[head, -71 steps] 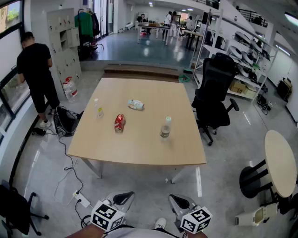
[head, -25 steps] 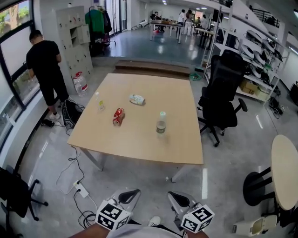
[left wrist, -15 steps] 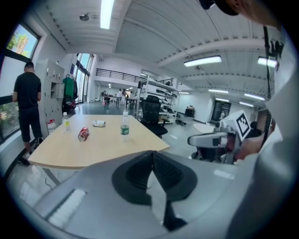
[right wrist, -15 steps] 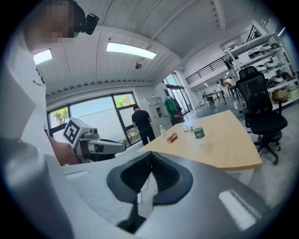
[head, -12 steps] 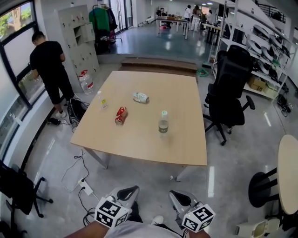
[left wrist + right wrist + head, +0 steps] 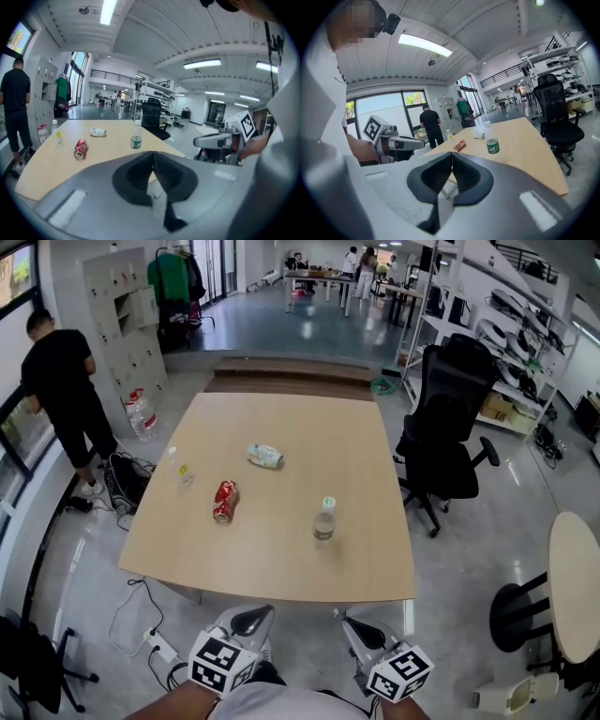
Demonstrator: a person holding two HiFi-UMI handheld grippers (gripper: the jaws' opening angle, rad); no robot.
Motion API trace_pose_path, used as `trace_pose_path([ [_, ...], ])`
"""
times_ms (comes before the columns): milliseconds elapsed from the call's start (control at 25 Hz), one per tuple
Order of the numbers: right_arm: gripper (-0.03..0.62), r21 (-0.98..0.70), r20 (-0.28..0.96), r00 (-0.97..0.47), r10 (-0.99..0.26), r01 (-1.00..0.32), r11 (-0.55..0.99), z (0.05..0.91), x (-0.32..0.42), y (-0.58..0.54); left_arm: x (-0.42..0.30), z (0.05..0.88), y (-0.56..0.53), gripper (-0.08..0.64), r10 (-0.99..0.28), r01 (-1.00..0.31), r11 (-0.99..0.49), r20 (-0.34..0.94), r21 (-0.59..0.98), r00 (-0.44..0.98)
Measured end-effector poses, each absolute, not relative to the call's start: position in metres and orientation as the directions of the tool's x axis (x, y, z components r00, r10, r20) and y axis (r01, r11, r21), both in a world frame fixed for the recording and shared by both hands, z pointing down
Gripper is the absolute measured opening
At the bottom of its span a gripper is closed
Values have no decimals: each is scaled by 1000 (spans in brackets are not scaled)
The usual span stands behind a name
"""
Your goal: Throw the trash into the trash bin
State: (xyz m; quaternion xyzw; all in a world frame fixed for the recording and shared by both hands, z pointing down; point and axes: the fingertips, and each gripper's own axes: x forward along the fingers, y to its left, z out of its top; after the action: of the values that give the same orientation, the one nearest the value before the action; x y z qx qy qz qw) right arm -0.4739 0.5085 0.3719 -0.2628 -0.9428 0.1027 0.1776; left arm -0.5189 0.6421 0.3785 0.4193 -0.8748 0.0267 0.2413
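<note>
Trash: 4 pieces rest on the wooden table. A crushed red can lies left of centre, and an upright green-label bottle stands to its right. A small yellow-label bottle stands near the left edge, and a crumpled pale piece lies farther back. The left gripper and right gripper hang side by side, short of the table's near edge. Both have their jaws pressed together and hold nothing.
</note>
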Motion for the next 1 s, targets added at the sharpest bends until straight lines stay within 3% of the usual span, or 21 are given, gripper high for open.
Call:
trace_pose_path([
  [360, 54, -216, 357, -858, 369, 308, 926, 379, -555, 512, -610, 383, 664, 8, -763, -795, 592, 410, 131, -500],
  [640, 114, -127, 365, -892, 265, 234, 964, 367, -598, 497, -641, 391, 665, 8, -788, -810, 559, 417, 175, -453],
  [1000, 195, -144, 370, -887, 277, 239, 960, 374, -650, 472, -669, 394, 647, 8, -756, -778, 601, 448, 183, -478],
])
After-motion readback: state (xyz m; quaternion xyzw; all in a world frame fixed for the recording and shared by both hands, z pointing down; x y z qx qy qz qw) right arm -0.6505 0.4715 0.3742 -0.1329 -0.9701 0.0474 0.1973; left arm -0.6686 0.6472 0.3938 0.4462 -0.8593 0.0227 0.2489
